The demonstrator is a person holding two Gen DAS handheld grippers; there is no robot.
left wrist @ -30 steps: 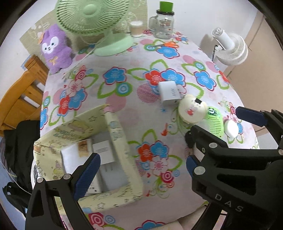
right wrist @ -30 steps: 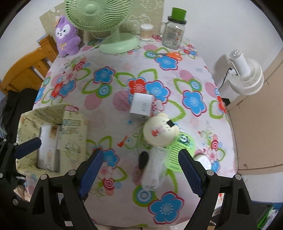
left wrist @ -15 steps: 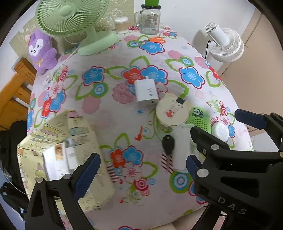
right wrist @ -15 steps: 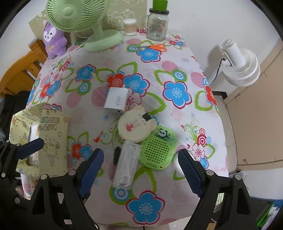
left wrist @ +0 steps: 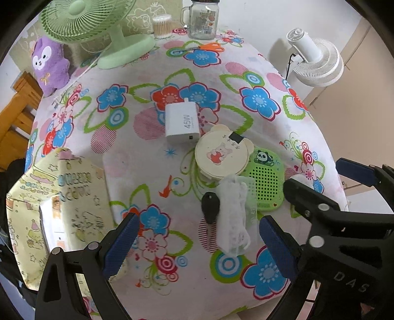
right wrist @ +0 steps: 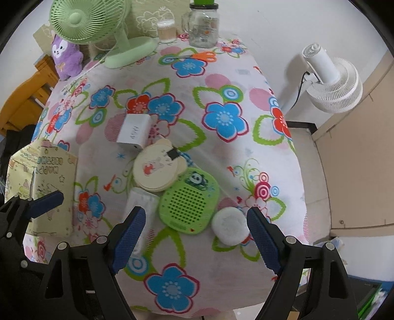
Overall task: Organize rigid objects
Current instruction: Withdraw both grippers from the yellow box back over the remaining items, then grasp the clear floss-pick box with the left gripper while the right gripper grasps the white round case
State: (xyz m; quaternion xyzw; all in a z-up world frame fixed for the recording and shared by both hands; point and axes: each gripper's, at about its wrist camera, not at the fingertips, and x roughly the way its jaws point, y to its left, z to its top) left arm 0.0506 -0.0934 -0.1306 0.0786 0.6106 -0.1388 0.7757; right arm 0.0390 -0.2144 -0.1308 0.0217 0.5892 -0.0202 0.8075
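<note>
A loose cluster lies on the flowered tablecloth: a white charger [left wrist: 182,123], a cream bear-shaped round case [left wrist: 221,157], a green panda grille gadget [left wrist: 267,182], a black key fob [left wrist: 210,206] and a clear packet of white stuff [left wrist: 234,216]. My left gripper [left wrist: 197,246] hangs open above the packet and touches nothing. My right gripper [right wrist: 194,236] is open over the green gadget [right wrist: 189,199], with a white round pad [right wrist: 230,230] by its right finger. A yellow patterned box [left wrist: 61,209] holding white boxes stands at the left.
At the table's far end stand a green desk fan [left wrist: 98,22], a purple plush [left wrist: 51,64], a glass jar [left wrist: 203,21], a cotton-swab tub [left wrist: 161,27] and orange scissors [left wrist: 206,46]. A white floor fan [right wrist: 330,81] stands off the right edge. A wooden chair [left wrist: 14,118] is left.
Both grippers have shifted right across the table and sunk a little. The yellow box has slid toward the left of both views and the cluster now lies under the fingers. Both stay open.
</note>
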